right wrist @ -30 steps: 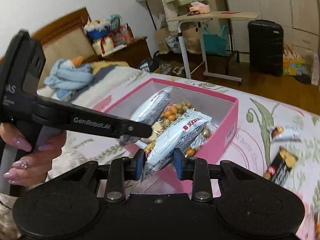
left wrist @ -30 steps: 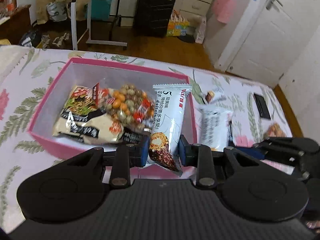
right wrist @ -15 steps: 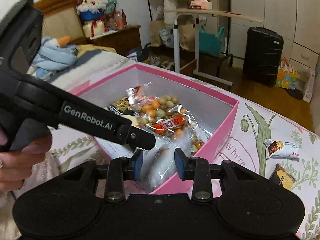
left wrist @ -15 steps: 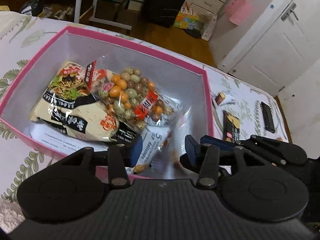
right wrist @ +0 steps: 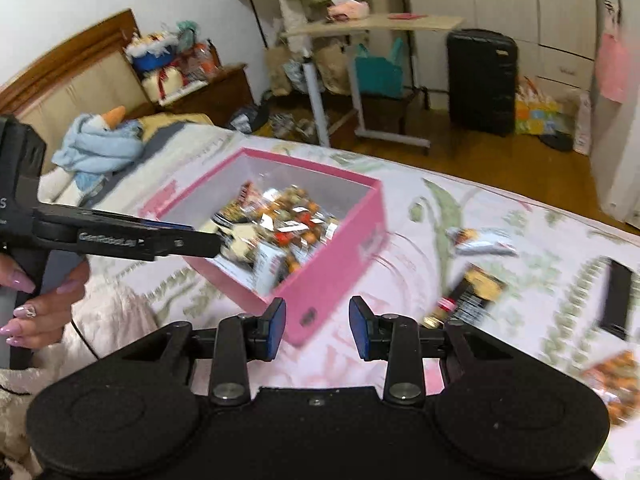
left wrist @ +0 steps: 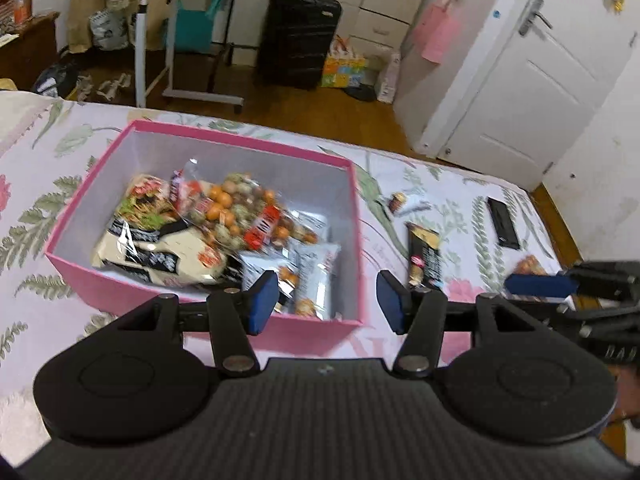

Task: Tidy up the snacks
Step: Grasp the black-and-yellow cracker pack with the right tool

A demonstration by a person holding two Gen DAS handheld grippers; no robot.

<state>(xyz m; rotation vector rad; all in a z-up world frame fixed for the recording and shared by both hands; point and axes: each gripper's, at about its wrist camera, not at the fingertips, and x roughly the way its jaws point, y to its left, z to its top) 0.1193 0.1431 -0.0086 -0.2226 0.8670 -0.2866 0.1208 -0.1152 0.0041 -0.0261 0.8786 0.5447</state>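
Snacks: several packets lodged in the pink box on the bed, dark bar left outside; left tongs opening, empty; right tongs parted, empty; risk: slippery wrapper squirted from a skewed pinch.

My right hand-held gripper hangs over the floral bedspread, its blue pads apart with nothing between them. Just beyond sits the pink box, filled with snack packets. From the left, my left hand-held gripper reaches over the box's near corner, gripped by a hand. A dark snack bar, a white packet and a black flat item lie on the bedspread to the right.
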